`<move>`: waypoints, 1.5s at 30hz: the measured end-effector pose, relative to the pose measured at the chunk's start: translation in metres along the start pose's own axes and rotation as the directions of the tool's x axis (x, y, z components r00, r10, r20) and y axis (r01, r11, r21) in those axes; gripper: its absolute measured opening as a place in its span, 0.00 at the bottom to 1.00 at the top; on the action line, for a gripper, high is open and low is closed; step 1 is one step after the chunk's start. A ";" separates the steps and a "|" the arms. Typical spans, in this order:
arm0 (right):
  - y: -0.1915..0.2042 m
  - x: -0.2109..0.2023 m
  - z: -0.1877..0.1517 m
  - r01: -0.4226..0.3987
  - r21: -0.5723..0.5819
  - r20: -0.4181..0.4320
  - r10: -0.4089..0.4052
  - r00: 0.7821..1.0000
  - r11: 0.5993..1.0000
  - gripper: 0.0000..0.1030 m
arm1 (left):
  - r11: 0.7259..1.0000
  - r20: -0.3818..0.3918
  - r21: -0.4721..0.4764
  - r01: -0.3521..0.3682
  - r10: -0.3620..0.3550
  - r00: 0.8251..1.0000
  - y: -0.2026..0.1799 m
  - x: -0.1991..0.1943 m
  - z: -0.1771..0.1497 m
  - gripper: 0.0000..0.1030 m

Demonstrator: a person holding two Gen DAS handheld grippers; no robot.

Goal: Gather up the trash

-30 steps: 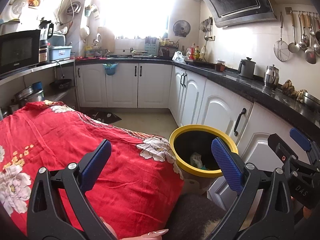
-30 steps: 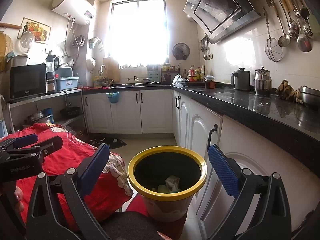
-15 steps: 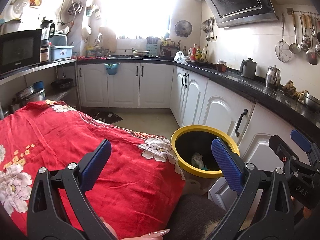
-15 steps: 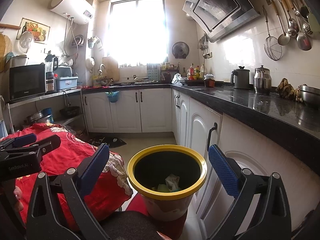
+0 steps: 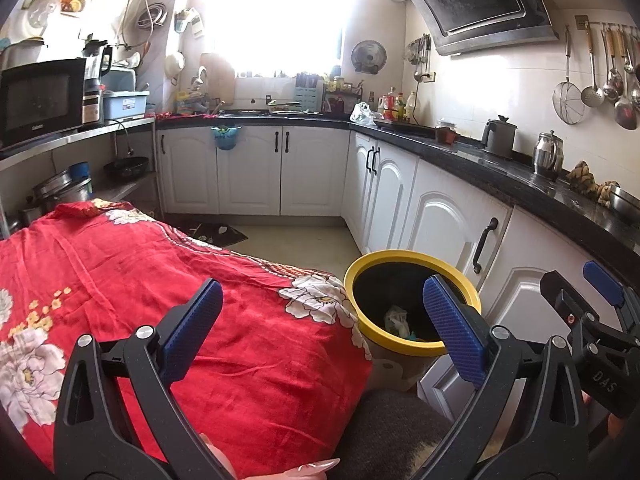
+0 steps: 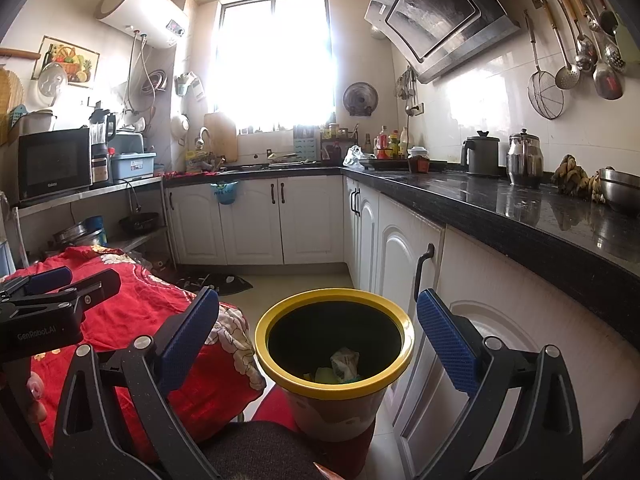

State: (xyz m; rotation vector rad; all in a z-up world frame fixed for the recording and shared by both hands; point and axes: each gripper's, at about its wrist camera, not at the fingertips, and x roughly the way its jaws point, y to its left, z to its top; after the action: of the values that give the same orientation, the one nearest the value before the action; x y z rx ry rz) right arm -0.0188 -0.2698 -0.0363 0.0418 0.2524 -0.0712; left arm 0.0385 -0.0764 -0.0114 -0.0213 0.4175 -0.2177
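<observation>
Cloth (image 5: 140,280): red, flowered, draped over a table on the left; no loose trash shows on it in either view.
Left gripper (image 5: 320,320): held above the cloth's near edge, fingers wide apart with nothing between them; it seems parked here, with nothing close to grasp.
Bin (image 6: 334,336): yellow-rimmed, standing on the floor just beside the cloth's corner and against the white cabinets (image 6: 400,248), likely set there so both grippers can drop things in.
Trash (image 6: 344,362): crumpled scraps lie at the bottom of the bin, so collecting looks mostly or wholly done.
Right gripper (image 6: 318,340): aimed straight at the bin's mouth, fingers spread and empty, as suits a release over the opening.
</observation>
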 end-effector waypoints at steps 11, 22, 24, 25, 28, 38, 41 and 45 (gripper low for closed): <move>0.000 0.000 -0.001 0.001 0.002 -0.002 -0.001 1.000 1.000 0.94 | 1.000 -0.002 -0.001 -0.004 0.004 1.000 -0.001 0.001 -0.002 0.90; 0.000 0.000 -0.001 0.003 0.003 -0.003 -0.003 1.000 1.000 0.94 | 1.000 -0.003 -0.002 -0.003 0.003 1.000 0.000 0.001 -0.002 0.90; 0.000 0.000 0.000 0.003 0.003 -0.004 -0.003 1.000 1.000 0.94 | 1.000 -0.004 -0.001 -0.004 0.004 1.000 0.000 0.001 -0.002 0.90; 0.000 0.000 -0.001 0.003 0.003 -0.004 -0.003 1.000 1.000 0.94 | 1.000 -0.004 -0.002 -0.003 0.003 1.000 0.000 0.001 -0.002 0.90; 0.000 0.000 0.000 0.003 0.003 -0.004 -0.003 1.000 1.000 0.94 | 1.000 -0.005 -0.005 -0.003 0.003 1.000 0.000 0.001 -0.002 0.90; 0.000 0.001 -0.002 0.005 0.004 -0.010 -0.005 1.000 1.000 0.94 | 1.000 -0.007 -0.003 -0.009 0.009 1.000 0.001 0.001 -0.002 0.90; 0.002 0.001 -0.006 0.006 0.006 -0.018 -0.006 1.000 1.000 0.94 | 1.000 -0.010 -0.008 -0.009 0.009 1.000 0.002 0.002 -0.002 0.90; 0.003 0.006 -0.007 -0.005 0.015 -0.051 0.006 0.999 1.000 0.94 | 1.000 -0.026 -0.005 -0.002 0.002 1.000 0.006 0.003 -0.004 0.90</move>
State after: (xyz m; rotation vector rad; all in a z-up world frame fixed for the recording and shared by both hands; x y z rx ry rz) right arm -0.0146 -0.2665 -0.0446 0.0589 0.3032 -0.0667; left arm 0.0405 -0.0715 -0.0164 -0.0230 0.4444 -0.2151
